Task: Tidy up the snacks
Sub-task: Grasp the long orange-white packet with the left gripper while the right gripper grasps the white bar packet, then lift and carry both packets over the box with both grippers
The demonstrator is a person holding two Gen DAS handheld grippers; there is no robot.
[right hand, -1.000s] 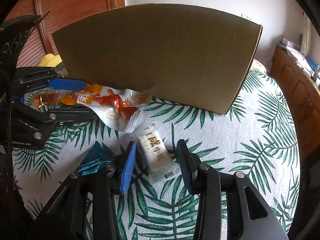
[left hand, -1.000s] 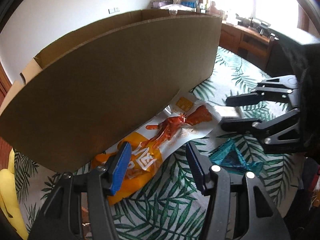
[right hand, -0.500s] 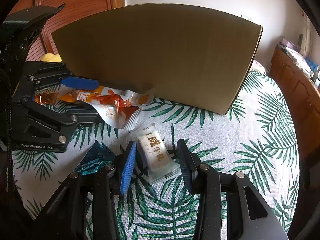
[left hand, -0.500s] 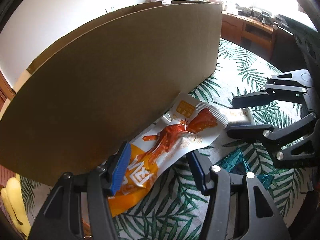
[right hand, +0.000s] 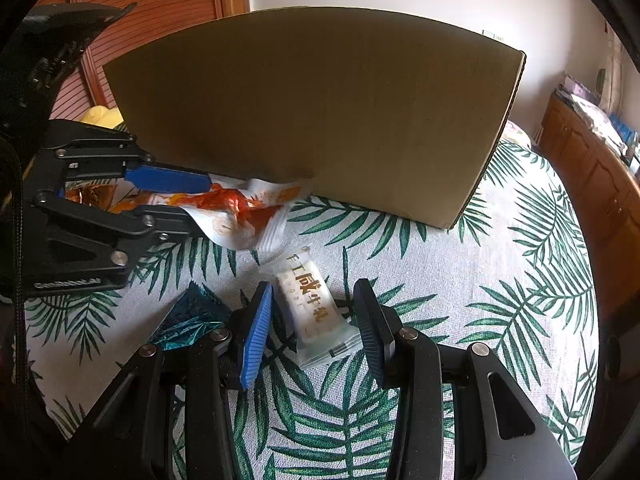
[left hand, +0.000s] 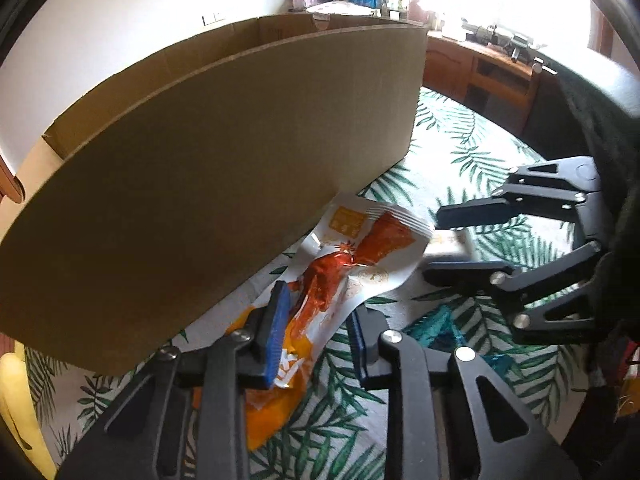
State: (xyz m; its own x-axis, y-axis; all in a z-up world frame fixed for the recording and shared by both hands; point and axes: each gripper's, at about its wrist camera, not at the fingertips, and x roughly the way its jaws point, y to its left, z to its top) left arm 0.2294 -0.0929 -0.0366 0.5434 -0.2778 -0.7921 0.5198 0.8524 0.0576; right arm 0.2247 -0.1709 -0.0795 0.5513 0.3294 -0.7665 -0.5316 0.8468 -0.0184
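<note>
Since the earlier frame, left claw (left hand: 318,330) jaws have been closing on the orange snack packet (left hand: 340,276), now clenched on it beside the cardboard box (left hand: 224,184). Right claw (right hand: 310,326) stands released astride the white bar (right hand: 314,308), whose long axis runs along its fingers.

Brown box, leafy cloth, bright wrappers

The cardboard box (right hand: 320,120) is plain brown; the counter (right hand: 500,300) cloth is white with green palm fronds; one snack packet (left hand: 352,264) is orange, red and white, another wrapper (right hand: 312,308) white with gold characters, a third (right hand: 192,316) teal.
</note>
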